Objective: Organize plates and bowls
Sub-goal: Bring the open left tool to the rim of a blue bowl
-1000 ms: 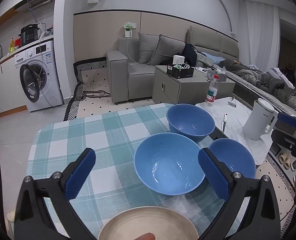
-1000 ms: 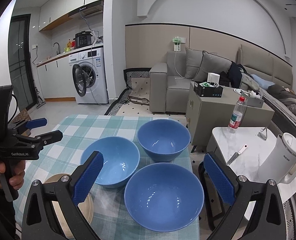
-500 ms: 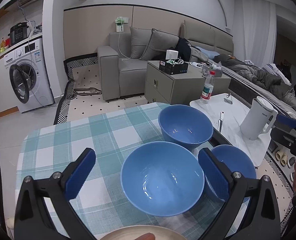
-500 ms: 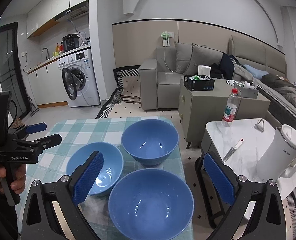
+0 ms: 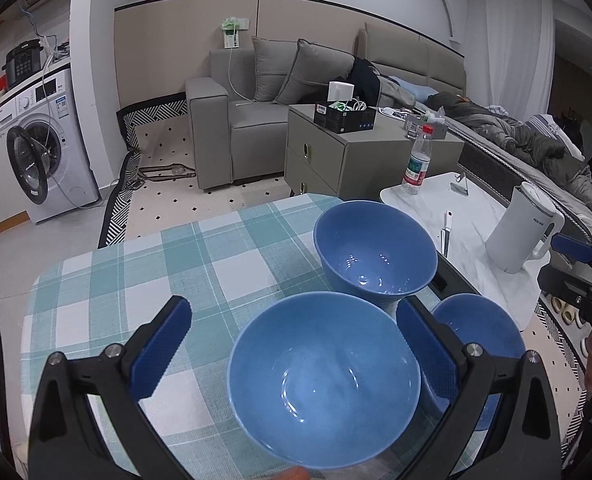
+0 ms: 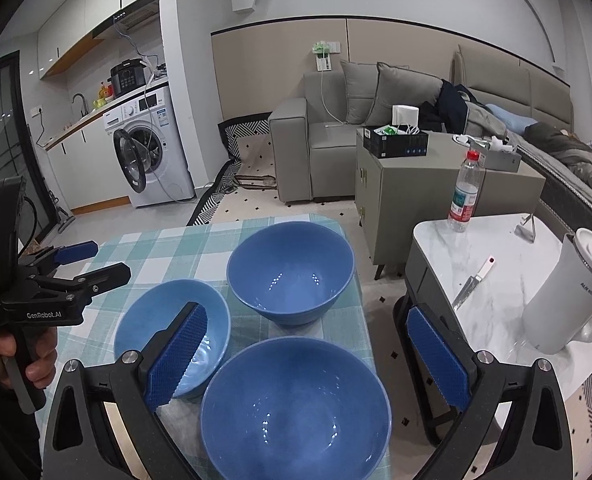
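Note:
Three blue bowls stand on a green checked tablecloth (image 5: 144, 280). In the left wrist view my left gripper (image 5: 292, 348) is open, its fingers either side of the nearest, lighter blue bowl (image 5: 323, 384); a deeper bowl (image 5: 375, 252) stands beyond it and a third bowl (image 5: 483, 332) to the right. In the right wrist view my right gripper (image 6: 307, 356) is open above the near bowl (image 6: 296, 412), with the lighter bowl (image 6: 172, 332) at left and the deep bowl (image 6: 292, 272) behind. The left gripper (image 6: 76, 260) shows there at the left edge.
A white marble side table (image 6: 495, 280) stands right of the table, with a white kettle (image 6: 571, 292), a knife (image 6: 471, 284) and a water bottle (image 6: 463, 196). A grey cabinet (image 5: 355, 152), sofa and washing machine (image 5: 44, 156) lie beyond.
My left gripper has moved forward over the table, so the lighter bowl now sits between its fingers and the beige plate has left view. My right gripper has also moved forward over the near bowl.

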